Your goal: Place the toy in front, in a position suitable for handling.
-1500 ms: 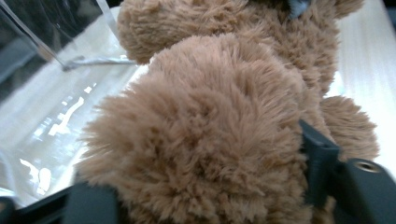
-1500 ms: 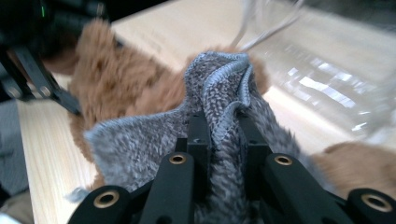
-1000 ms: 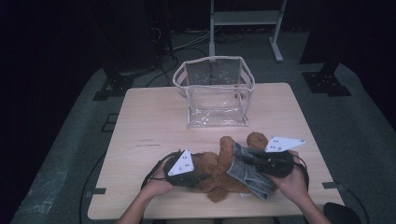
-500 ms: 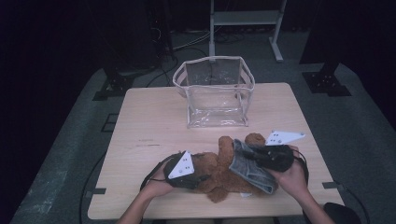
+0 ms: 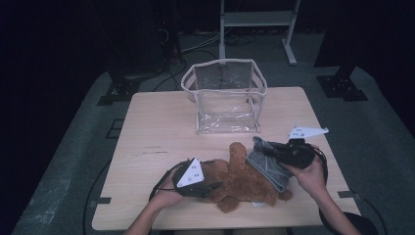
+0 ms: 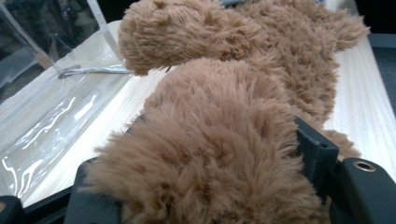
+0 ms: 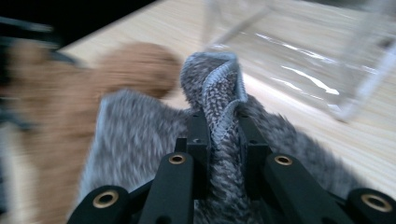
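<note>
Teddy bear (image 5: 242, 181) clamped in L hand-held gripper (image 5: 208, 183), R hand-held gripper (image 5: 264, 149) pinching its grey garment (image 5: 266, 166).

In your left gripper view, the brown fur of the teddy bear (image 6: 224, 140) covers most of both jaws, so you cannot see the pads. In your right gripper view, the bear (image 7: 42, 116) left of the jaws is blurred, and the grey knitted cloth (image 7: 219, 98) hides the inner jaw faces.

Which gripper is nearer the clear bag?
Right. The right gripper, pinching the teddy bear's grey garment, sits just off the clear bag's front corner; the left gripper is farther back, on the bear.
</note>
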